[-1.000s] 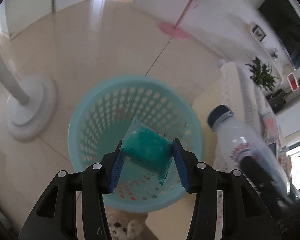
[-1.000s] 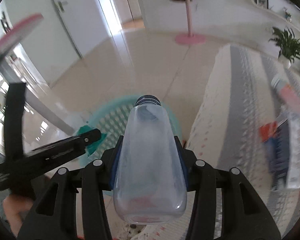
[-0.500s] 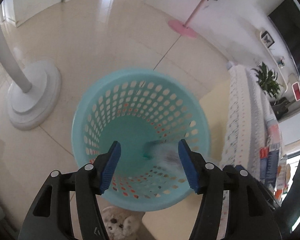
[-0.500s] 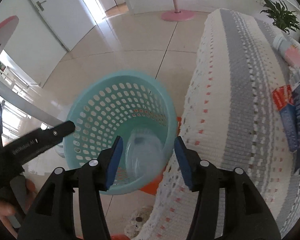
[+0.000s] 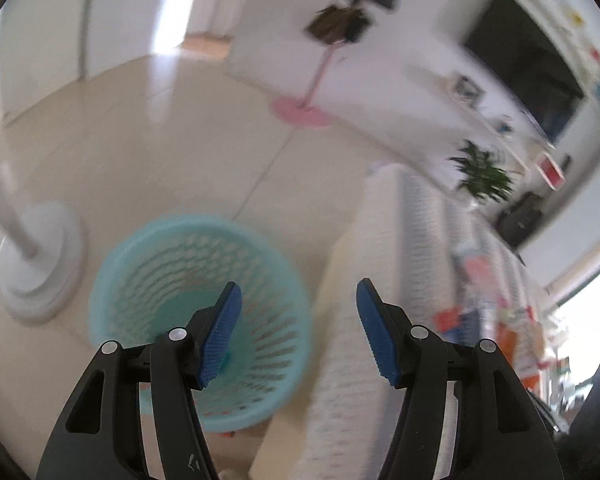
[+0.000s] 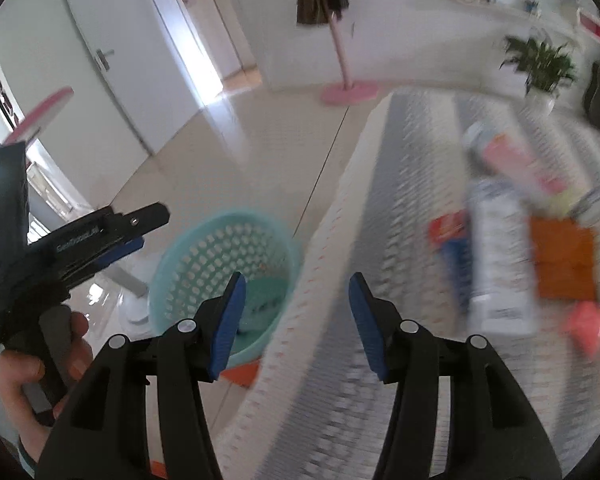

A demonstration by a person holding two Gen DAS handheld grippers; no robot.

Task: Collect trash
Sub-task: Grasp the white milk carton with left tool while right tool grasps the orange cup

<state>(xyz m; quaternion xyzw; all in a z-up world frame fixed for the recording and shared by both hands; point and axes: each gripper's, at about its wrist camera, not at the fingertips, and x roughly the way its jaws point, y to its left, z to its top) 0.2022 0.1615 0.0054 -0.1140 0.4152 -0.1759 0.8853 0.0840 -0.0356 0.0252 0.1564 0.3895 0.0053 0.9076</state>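
- A second ago the left gripper [image 5: 298,334] pinched a teal plastic-wrapped packet over the round turquoise perforated plastic basket [image 5: 256,276], and the right gripper [image 6: 294,322] clamped a clear plastic bottle with a dark cap; now both pairs of fingers are bare.
- Both views now look further out across the room than before, so the basket sits lower and to the left, behind each gripper's left finger [image 5: 220,336], rather than straight under the fingers.
- The left gripper's fingers stand fairly wide and are opening, with nothing between the blue pads; past the gap lies the edge of the white knitted cloth [image 5: 380,240] covering the surface.
- The right gripper's fingers stand moderately apart and hold nothing; the same cloth [image 6: 400,208] shows between and beyond them.
- Something pale and teal lies on the basket floor [image 6: 260,304] just behind the right gripper's left finger [image 6: 226,324]; blur keeps me from telling what it is.
- Beyond and right of the right fingers, well apart from them, blurred litter lies on the cloth: a white bottle [image 6: 498,264], an orange flat packet [image 6: 562,262] and a pink-labelled tube [image 6: 512,160].
- The left gripper [image 6: 100,240] and the hand [image 6: 24,376] holding it show far to the left of the right fingers, above the floor beside the basket.
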